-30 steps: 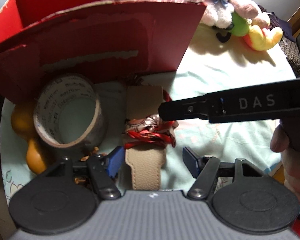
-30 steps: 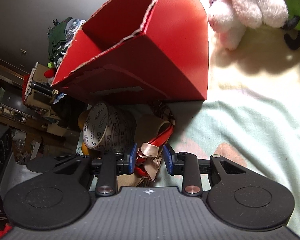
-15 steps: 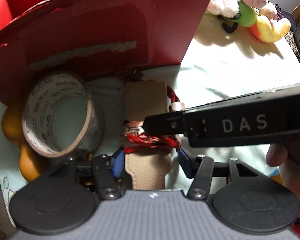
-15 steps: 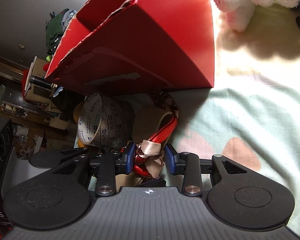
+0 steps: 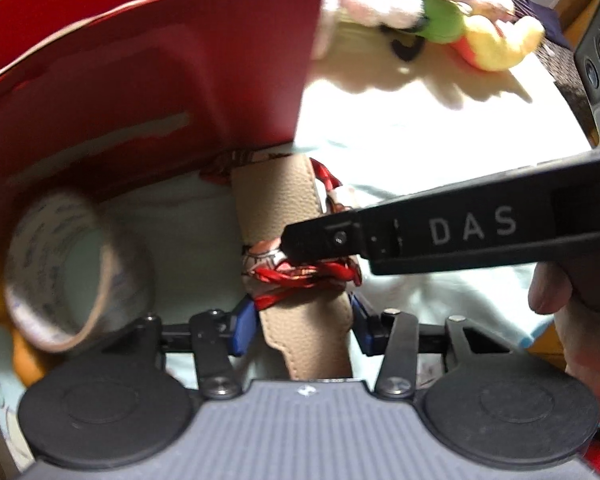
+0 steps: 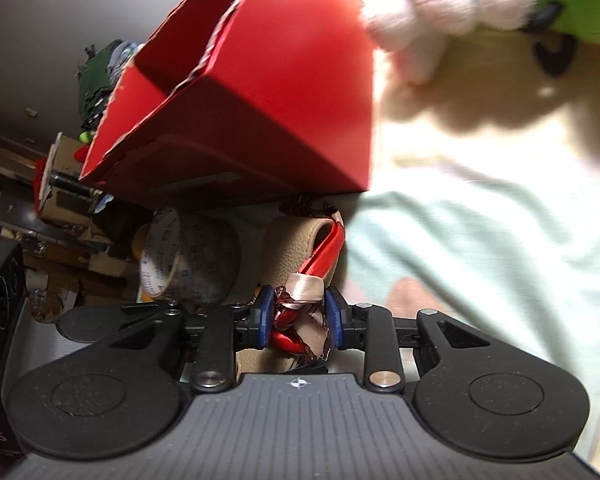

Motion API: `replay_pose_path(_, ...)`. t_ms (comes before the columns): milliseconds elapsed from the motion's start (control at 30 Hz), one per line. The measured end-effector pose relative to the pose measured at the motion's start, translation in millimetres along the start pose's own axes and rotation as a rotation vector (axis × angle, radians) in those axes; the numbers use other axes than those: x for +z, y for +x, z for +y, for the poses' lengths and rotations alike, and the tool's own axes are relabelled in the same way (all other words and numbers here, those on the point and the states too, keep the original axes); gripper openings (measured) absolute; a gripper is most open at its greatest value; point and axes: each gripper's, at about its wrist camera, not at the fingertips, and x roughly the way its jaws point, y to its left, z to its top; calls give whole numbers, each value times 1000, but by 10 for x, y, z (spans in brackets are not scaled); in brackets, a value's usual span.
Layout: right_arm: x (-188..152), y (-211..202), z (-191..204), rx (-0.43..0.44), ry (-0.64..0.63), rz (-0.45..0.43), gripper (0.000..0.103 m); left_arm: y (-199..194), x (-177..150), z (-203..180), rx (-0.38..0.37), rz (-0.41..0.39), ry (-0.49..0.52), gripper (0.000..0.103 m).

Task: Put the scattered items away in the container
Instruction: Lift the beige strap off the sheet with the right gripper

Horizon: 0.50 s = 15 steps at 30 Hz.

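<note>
Now: right gripper jaws pinched on red ribbon for lift into red box; left gripper jaws narrow, bracketing tan strap, likely steadying it.

A pale mint bedsheet carries a red cardboard box, a tape roll, a beige strap wrapped in red ribbon, and plush toys.

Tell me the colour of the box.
Red; the box shows best in the right wrist view.
</note>
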Motion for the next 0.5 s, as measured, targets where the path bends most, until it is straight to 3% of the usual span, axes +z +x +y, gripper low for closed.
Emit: replay_pose_path(500, -107, -321, -494, -58, 100, -68, 32, 144, 214, -490, -13, -12, 134, 47)
